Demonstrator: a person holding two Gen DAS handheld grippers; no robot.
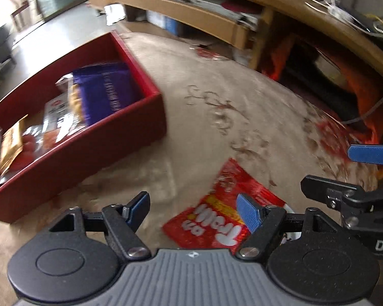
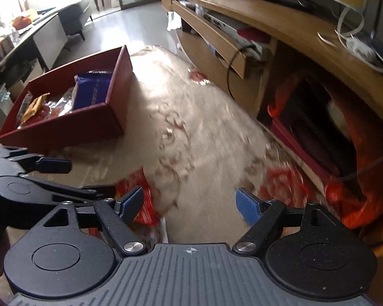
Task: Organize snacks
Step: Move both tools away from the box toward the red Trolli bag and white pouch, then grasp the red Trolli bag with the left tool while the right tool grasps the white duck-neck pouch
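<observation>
Red foil Trolli snack bag lies flat on beige patterned carpet, just ahead of your left tongs, right blue pad over bag's edge. Left tongs spread wide, empty. Your right tongs also spread, empty; bag at 9 o'clock under left pad. Dark red open box at 10 o'clock, holding purple packet and other snacks.

A red Trolli snack bag lies flat on the carpet, its near corner between the left fingers, print upside down. Ahead and left of them, a red box holds a purple packet, a gold packet and other wrapped snacks.
</observation>
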